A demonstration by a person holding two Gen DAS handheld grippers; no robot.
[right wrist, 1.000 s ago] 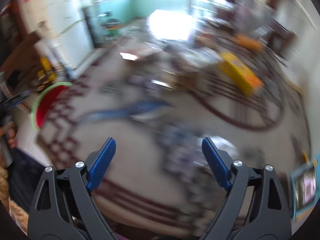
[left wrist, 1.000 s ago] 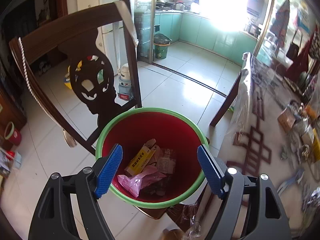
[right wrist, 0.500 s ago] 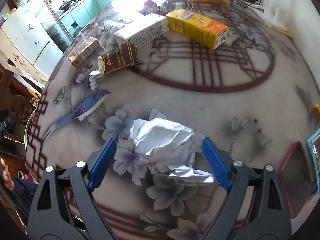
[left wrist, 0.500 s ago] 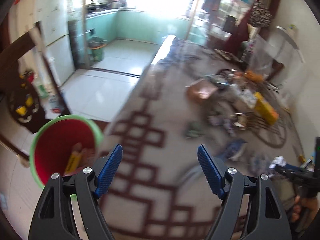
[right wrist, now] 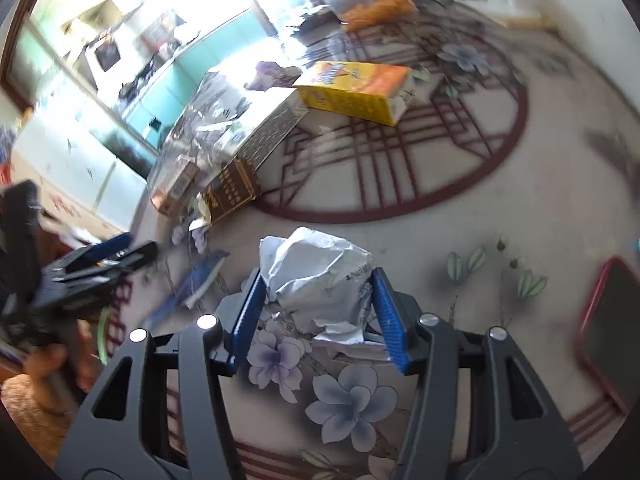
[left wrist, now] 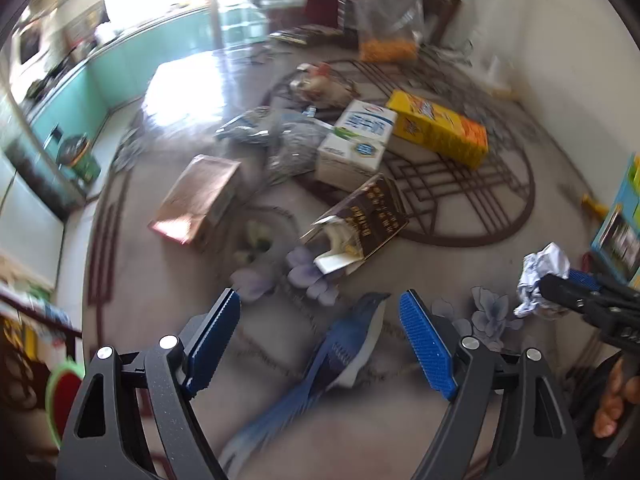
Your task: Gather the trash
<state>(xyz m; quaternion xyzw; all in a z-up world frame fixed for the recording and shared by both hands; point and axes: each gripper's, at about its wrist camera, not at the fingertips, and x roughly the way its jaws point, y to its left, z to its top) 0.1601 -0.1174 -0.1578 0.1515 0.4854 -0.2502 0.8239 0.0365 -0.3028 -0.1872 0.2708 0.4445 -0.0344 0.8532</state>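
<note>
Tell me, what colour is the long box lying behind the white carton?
The long box is yellow with an orange end; the left wrist view shows it best.

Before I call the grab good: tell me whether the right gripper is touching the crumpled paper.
Touching. In the right wrist view both blue pads of the right gripper press the sides of the crumpled paper.

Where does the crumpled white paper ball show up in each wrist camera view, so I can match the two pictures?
Left wrist view: the crumpled white paper ball is at the far right edge, pinched at the tip of the right gripper.
Right wrist view: the ball is at centre, between the gripper's blue pads.
Shared landmark: the yellow and orange carton lying on the table's red lattice circle.
</note>
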